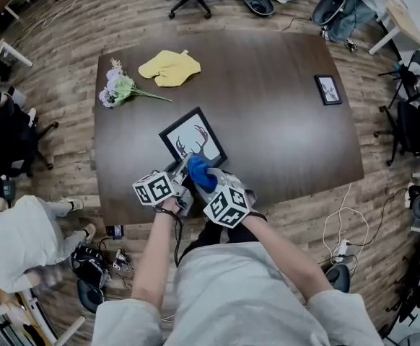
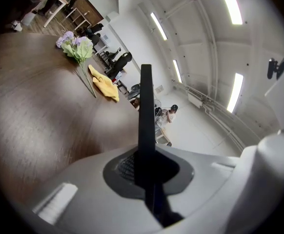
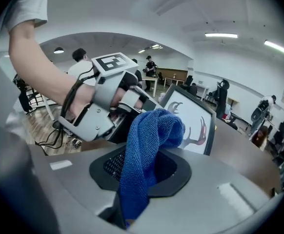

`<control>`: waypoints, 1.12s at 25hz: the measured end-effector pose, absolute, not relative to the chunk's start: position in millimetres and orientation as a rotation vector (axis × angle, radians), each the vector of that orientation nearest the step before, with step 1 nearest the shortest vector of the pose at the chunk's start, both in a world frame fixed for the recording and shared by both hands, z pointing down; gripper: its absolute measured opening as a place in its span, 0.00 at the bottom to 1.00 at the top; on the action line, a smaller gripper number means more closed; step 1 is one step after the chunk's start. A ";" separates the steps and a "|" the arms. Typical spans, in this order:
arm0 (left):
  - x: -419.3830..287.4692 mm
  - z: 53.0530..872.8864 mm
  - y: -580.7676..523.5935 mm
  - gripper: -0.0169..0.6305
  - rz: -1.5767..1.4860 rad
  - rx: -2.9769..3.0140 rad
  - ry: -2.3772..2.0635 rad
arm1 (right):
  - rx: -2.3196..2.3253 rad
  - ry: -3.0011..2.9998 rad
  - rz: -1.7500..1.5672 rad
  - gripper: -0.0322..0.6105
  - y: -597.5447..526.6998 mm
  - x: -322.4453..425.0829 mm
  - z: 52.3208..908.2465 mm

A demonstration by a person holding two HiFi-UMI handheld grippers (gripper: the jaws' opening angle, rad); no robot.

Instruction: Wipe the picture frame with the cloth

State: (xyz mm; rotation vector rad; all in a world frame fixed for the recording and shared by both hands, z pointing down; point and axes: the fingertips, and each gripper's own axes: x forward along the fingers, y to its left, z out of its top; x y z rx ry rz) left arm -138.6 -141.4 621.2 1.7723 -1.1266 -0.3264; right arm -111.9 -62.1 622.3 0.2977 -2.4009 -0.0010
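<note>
Left hand-held gripper [image 2: 147, 177] pinches the picture frame's [image 1: 193, 139] near edge. Right hand-held gripper [image 3: 139, 174], just beside that edge, clamps the blue cloth [image 3: 154, 130]. The surface [image 1: 268, 107] lies beneath the frame. A clean wipe likely needs the frame braced, the cloth's fold pressed flat, and overlapping strokes.

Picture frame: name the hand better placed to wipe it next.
Right. The right tool grips the blue cloth close to the picture frame; the left tool is clamped on its edge.
</note>
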 end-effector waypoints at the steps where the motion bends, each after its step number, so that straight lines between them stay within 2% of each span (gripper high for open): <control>1: -138.9 621.1 -142.0 0.12 -0.334 1.768 -1.126 | 0.268 -2.411 0.001 0.18 -58.5 -112.8 619.0; 7: -144.5 617.2 -142.3 0.12 -0.377 1.755 -1.108 | 0.022 -2.477 0.005 0.18 -24.9 -117.1 605.2; 13: -143.3 617.6 -138.5 0.12 -0.379 1.761 -1.080 | -0.172 -2.569 0.213 0.18 -19.2 -110.4 589.2; 18: -132.2 612.4 -136.4 0.12 -0.390 1.770 -1.061 | 0.093 -2.520 0.280 0.18 -69.6 -101.0 601.2; 28: -129.4 610.1 -128.0 0.12 -0.410 1.752 -1.050 | 0.387 -2.419 0.189 0.18 -115.9 -67.3 622.4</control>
